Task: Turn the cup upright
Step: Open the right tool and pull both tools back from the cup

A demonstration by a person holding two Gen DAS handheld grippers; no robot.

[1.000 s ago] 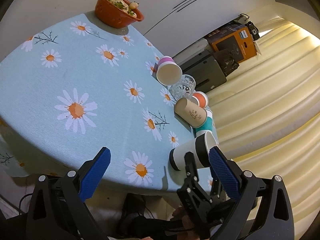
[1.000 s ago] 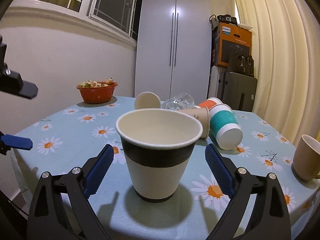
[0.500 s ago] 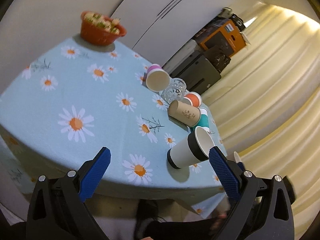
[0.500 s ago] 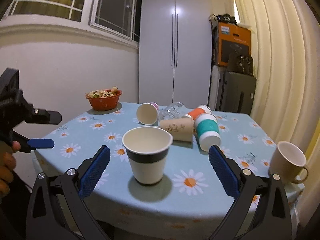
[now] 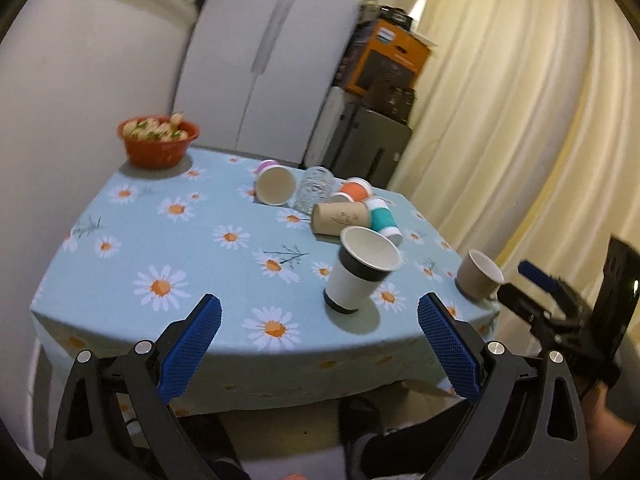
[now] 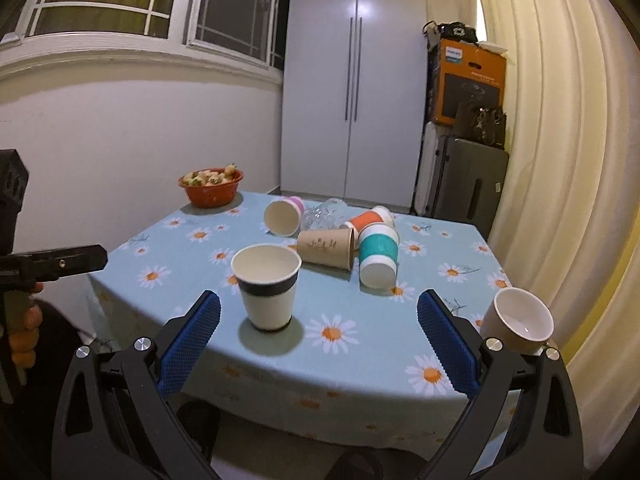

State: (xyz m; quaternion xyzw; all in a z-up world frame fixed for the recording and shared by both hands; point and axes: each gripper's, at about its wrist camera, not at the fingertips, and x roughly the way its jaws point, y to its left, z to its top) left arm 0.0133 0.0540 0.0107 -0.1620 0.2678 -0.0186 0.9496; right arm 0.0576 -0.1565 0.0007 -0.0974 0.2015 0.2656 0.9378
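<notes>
- Both grippers have backed off since a second ago: right gripper (image 6: 319, 344) and left gripper (image 5: 319, 346) hang off the table (image 6: 360, 376) edge, jaws spread, holding nothing.
- Black-banded cup (image 6: 267, 285) stands upright near that edge.
- Risk: a careless return swing could topple it, or the mug (image 6: 516, 319) at the rim.
- Hard to read: the glass (image 6: 325, 213) behind the fallen cups (image 6: 326, 245).

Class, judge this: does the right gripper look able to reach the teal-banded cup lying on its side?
Probably yes. The right gripper is open, and bare tablecloth lies between it and the teal-banded cup.
</notes>
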